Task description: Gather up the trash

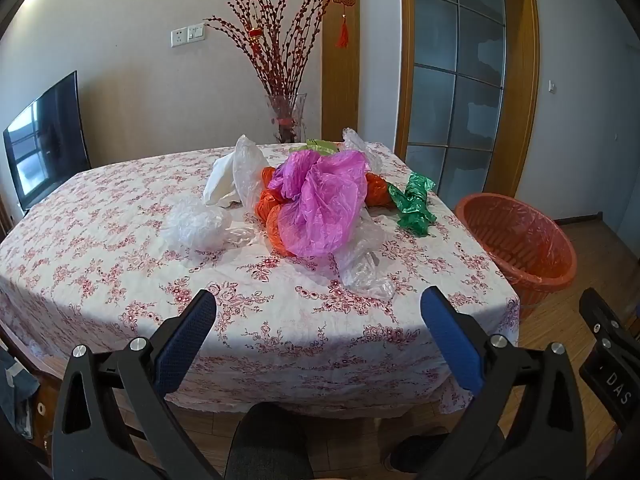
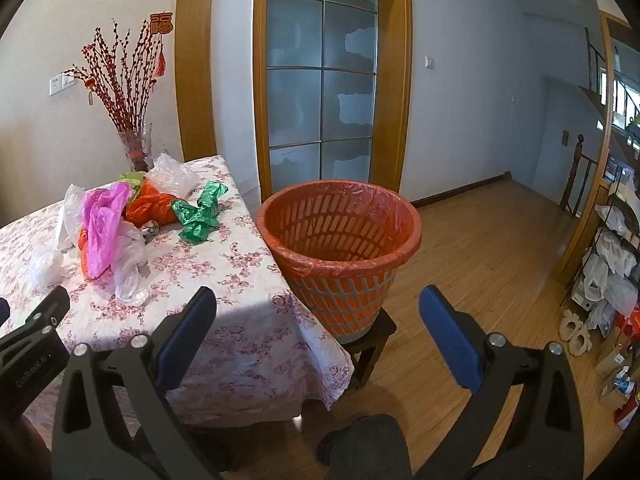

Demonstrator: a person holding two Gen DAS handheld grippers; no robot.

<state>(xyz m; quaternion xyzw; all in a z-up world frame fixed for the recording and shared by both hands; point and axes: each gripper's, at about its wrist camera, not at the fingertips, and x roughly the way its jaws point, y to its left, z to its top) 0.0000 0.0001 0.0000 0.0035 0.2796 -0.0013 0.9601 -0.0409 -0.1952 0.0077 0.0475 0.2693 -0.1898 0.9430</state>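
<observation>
A heap of crumpled plastic bags lies mid-table: a pink bag (image 1: pixel 320 204) on top, an orange bag (image 1: pixel 269 204) under it, a green bag (image 1: pixel 414 204) to its right, clear bags (image 1: pixel 196 224) to the left and front. The heap also shows in the right wrist view, with the pink bag (image 2: pixel 102 220) and green bag (image 2: pixel 200 212). An orange bin (image 2: pixel 340 248) with a red liner stands on a stool right of the table; it also shows in the left wrist view (image 1: pixel 520 240). My left gripper (image 1: pixel 318 312) is open and empty above the table's near edge. My right gripper (image 2: pixel 318 312) is open and empty, short of the bin.
The table (image 1: pixel 100 240) has a floral cloth. A glass vase of red branches (image 1: pixel 286 116) stands at its far edge. A TV (image 1: pixel 44 140) is at the left, a glass door (image 2: pixel 320 80) behind the bin, and cluttered shelves (image 2: pixel 612 260) at the right. The floor is wood.
</observation>
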